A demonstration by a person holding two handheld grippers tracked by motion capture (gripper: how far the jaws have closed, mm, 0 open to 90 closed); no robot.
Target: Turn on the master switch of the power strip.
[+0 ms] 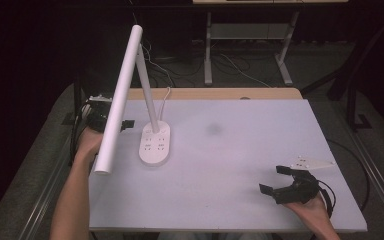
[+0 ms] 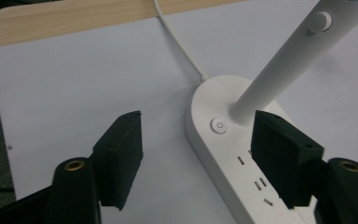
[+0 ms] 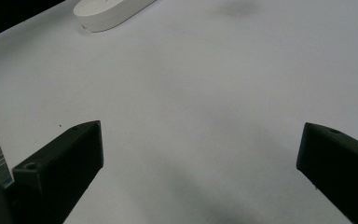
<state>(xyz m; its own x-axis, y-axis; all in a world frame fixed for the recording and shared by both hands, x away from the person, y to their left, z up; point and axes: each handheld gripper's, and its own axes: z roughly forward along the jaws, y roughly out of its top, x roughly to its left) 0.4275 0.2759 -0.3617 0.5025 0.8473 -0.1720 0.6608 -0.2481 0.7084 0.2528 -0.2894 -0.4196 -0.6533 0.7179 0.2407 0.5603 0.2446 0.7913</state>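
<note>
the left hand-held gripper (image 2: 196,154) stands part open over the lamp base (image 2: 223,154) beside its power button (image 2: 219,125), gripping nothing; the right hand-held gripper (image 1: 280,179) rests wide open on the desk (image 1: 230,150).

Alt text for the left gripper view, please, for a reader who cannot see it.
The left gripper, jaws open and holding nothing, points at the white oval lamp base with sockets, whose round power button lies between the jaws. The lamp's white tubular stem rises to the upper right, and a white cord trails across the pale table.

Lamp head (image 1: 119,97) hiding most of left hand-held gripper (image 1: 111,121); lamp base (image 3: 109,11) cut off by frame edge
</note>
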